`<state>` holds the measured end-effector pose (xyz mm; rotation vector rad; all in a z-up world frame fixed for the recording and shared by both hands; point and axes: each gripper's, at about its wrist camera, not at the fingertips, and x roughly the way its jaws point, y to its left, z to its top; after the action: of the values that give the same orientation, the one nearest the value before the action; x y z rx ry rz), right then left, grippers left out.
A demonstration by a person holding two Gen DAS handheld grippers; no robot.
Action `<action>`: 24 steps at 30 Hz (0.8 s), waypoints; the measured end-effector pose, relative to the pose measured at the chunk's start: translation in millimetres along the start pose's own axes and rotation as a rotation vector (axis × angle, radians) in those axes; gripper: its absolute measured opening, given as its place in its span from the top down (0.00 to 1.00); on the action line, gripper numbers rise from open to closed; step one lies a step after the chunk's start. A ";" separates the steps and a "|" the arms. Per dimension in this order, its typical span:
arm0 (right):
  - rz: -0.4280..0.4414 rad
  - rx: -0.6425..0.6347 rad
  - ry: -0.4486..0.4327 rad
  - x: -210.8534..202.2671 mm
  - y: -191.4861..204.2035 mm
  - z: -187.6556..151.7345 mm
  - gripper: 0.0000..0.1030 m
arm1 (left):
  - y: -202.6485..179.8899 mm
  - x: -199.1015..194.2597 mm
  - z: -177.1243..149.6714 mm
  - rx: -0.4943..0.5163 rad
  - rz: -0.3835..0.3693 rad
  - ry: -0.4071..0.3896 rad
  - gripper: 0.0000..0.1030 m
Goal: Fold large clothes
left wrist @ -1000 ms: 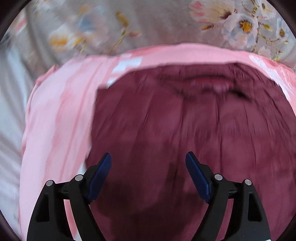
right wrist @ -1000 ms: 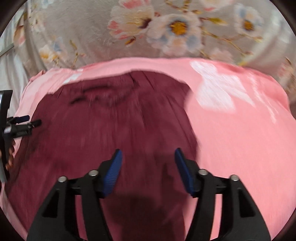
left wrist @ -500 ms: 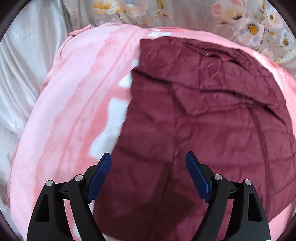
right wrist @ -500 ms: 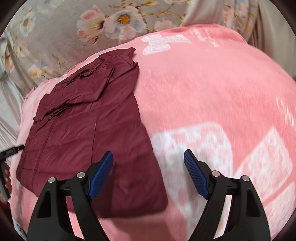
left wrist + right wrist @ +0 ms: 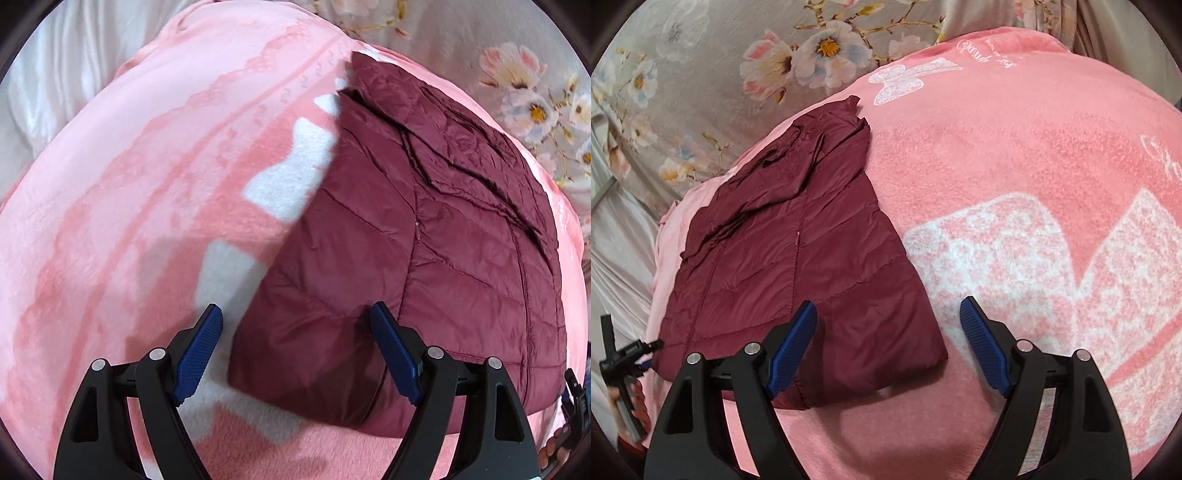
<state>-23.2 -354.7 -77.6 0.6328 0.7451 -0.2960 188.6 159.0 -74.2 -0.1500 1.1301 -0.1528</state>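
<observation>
A dark red quilted jacket (image 5: pixel 424 240) lies folded flat on a pink blanket (image 5: pixel 129 203). In the right wrist view the jacket (image 5: pixel 798 258) lies at the left. My left gripper (image 5: pixel 295 350) is open and empty, hovering over the jacket's near left corner. My right gripper (image 5: pixel 888 347) is open and empty, over the jacket's near right corner. The left gripper's handle (image 5: pixel 622 363) shows at the left edge of the right wrist view.
The pink blanket (image 5: pixel 1034 184) has white butterfly prints and spreads wide to the right. Grey floral bedding (image 5: pixel 720 74) lies behind it. White sheet folds (image 5: pixel 55 74) lie at the far left.
Both grippers have pulled back and apart from over the jacket's middle to its near corners. The jacket now shows whole and lies still.
</observation>
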 end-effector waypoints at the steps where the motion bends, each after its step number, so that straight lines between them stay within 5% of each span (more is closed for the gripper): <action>1: 0.017 0.011 0.002 -0.6 0.7 -0.9 0.27 | 3.6 -3.4 -1.2 -0.022 0.012 -0.016 0.24; 7: 0.036 -0.011 0.019 -0.5 9.4 -12.1 0.43 | 22.4 -1.6 -4.9 -0.098 -0.029 -0.028 0.25; 10: 0.057 0.009 0.028 -0.1 8.5 -14.1 0.71 | 17.2 -0.4 -3.0 -0.094 -0.006 -0.041 0.27; 13: 0.090 0.041 0.017 -4.7 7.4 -14.9 0.91 | 7.5 -2.1 -3.1 -0.068 -0.039 -0.038 0.65; 15: 0.094 0.024 -0.005 -14.8 13.0 -15.4 0.94 | 2.5 -5.5 -4.4 -0.057 -0.077 -0.024 0.93; 20: 0.087 -0.046 -0.055 -54.3 24.1 -22.6 0.96 | -3.0 -42.2 -14.2 0.003 -0.104 -0.077 0.98; 24: 0.092 -0.104 -0.089 -103.8 21.3 -39.5 0.96 | 8.1 -93.3 -36.6 0.034 -0.198 -0.107 0.98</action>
<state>-107.7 -310.1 -17.2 0.5499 0.6394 -0.1979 116.7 183.8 -8.4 -0.2376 1.0045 -0.3360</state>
